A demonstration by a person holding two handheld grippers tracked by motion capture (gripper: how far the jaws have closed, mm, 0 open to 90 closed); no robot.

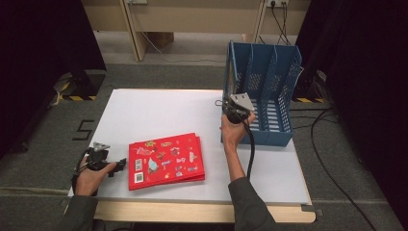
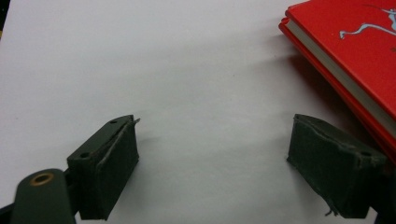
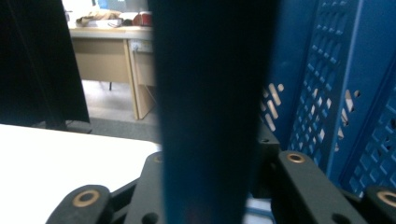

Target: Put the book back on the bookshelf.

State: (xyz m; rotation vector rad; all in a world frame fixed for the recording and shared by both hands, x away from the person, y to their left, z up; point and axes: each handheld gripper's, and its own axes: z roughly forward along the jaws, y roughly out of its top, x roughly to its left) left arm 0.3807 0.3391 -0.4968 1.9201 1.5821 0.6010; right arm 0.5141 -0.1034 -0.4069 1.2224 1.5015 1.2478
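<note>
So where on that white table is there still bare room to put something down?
The widest bare patch is the far left of the table, beyond the red book and left of the blue file rack. Another lies in front of the rack, right of the person's right forearm. It is crowded at the rack's left wall, where the right claw sits, and beside the book by the left claw.

Left gripper agape, right gripper clamped.
</note>
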